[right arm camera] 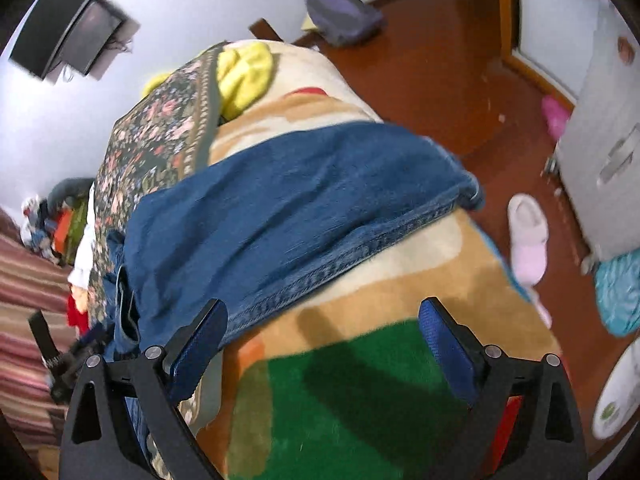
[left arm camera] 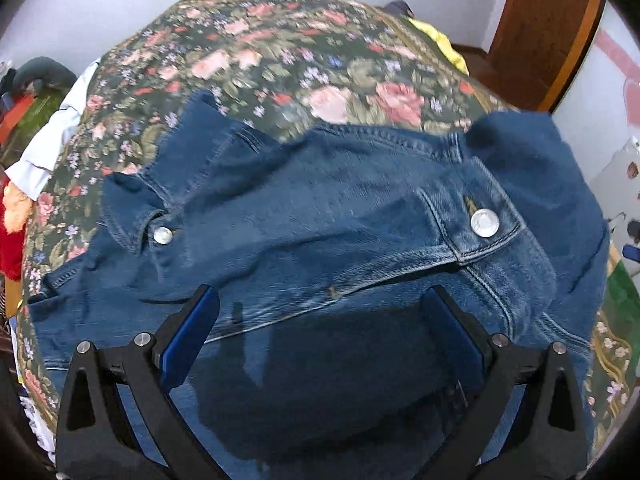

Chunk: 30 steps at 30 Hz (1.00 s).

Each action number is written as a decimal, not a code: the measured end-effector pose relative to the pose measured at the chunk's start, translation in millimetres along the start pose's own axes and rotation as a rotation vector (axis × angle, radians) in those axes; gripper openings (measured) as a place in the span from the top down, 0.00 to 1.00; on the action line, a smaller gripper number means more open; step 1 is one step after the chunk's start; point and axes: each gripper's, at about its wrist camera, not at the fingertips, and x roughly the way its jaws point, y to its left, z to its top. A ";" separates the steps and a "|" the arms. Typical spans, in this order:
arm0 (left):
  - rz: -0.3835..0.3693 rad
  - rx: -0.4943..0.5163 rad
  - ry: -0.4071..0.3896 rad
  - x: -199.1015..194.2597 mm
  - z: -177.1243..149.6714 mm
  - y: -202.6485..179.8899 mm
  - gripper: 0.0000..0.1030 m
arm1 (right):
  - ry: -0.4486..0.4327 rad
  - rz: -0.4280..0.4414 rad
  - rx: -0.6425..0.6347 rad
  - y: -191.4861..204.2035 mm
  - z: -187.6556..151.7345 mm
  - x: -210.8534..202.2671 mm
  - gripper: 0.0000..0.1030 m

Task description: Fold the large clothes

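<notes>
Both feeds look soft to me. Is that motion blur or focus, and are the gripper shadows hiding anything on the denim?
Left wrist: floral bedspread smeared, denim jacket sharper, dark shadow below its seam. Right wrist: streaky blur throughout; shadow falls on the blanket, not the denim.

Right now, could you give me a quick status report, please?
Left gripper open, right gripper open, both empty. Denim jacket spread on bed, unfolded. Nothing blocking.

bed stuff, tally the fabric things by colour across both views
blue: 1, the denim jacket
yellow: 1, the yellow cloth
dark floral: 1, the floral cover
tan, cream and green: 1, the plush blanket
total: 4
Other clothes at the far edge of the bed are too blurred to count.
</notes>
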 end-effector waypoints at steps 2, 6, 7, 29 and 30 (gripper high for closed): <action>0.001 -0.001 0.009 7.0 -2.7 -2.4 0.00 | 0.008 0.023 0.043 -7.5 5.4 10.1 0.07; -0.057 -0.065 0.018 12.6 -5.0 7.3 0.00 | 0.041 0.067 0.128 -22.2 21.1 37.9 0.17; -0.079 -0.090 0.024 14.3 -5.4 10.7 0.00 | 0.039 0.063 0.140 -24.0 25.4 43.9 0.21; 0.017 -0.166 -0.186 -79.1 -24.8 65.6 0.00 | -0.299 0.148 -0.279 148.4 15.0 -63.6 0.86; 0.012 -0.184 -0.198 -87.1 -29.7 74.5 0.00 | -0.296 0.173 -0.289 160.6 10.8 -65.4 0.86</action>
